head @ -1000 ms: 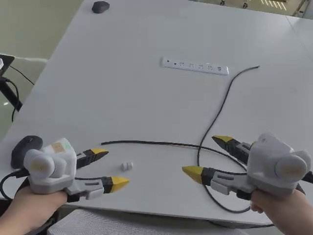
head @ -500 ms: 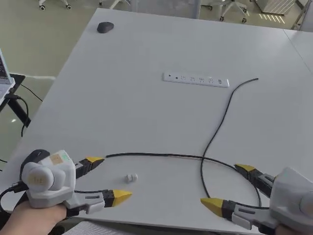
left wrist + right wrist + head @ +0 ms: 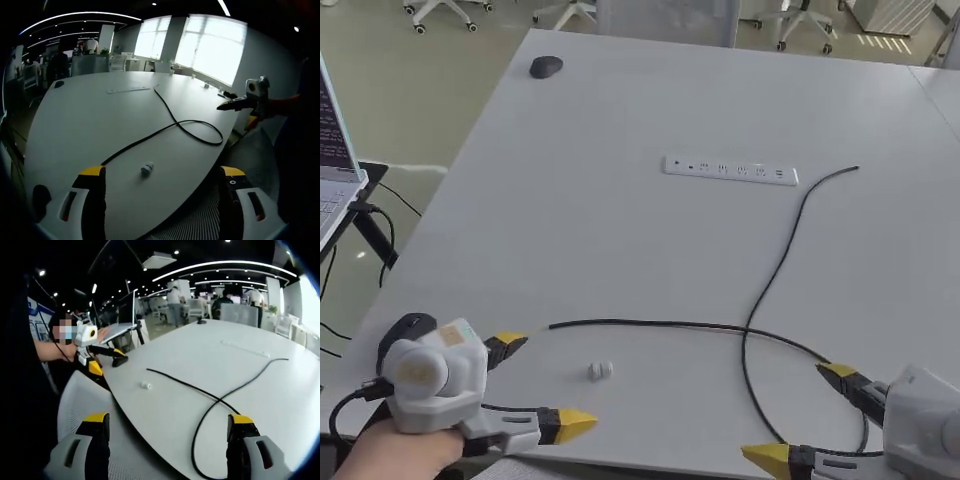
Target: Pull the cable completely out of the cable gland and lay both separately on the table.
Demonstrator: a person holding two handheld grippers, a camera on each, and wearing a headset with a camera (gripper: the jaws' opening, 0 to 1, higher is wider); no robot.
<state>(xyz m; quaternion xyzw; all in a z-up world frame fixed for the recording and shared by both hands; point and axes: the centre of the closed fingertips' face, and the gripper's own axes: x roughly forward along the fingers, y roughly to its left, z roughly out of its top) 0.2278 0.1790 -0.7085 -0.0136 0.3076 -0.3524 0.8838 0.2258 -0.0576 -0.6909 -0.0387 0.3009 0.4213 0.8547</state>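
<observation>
A long black cable (image 3: 760, 300) lies loose on the white table (image 3: 620, 200), crossing itself in a loop near the front edge; it also shows as the cable (image 3: 170, 122) and the cable (image 3: 225, 395). A small white cable gland (image 3: 601, 371) lies by itself on the table, apart from the cable end, seen also as the gland (image 3: 146, 168) and the gland (image 3: 146, 385). My left gripper (image 3: 535, 385) is open at the front left, near the gland. My right gripper (image 3: 810, 420) is open at the front right, by the cable loop. Both hold nothing.
A white power strip (image 3: 730, 169) lies mid-table. A dark mouse (image 3: 547, 67) sits at the far left corner, another mouse (image 3: 405, 330) by my left hand. A laptop (image 3: 335, 170) stands off the table's left side. Office chairs stand beyond the far edge.
The view has tilted up and shifted. Both grippers have drawn back toward the table's front edge, the right one most. Cable and gland lie where they were.
</observation>
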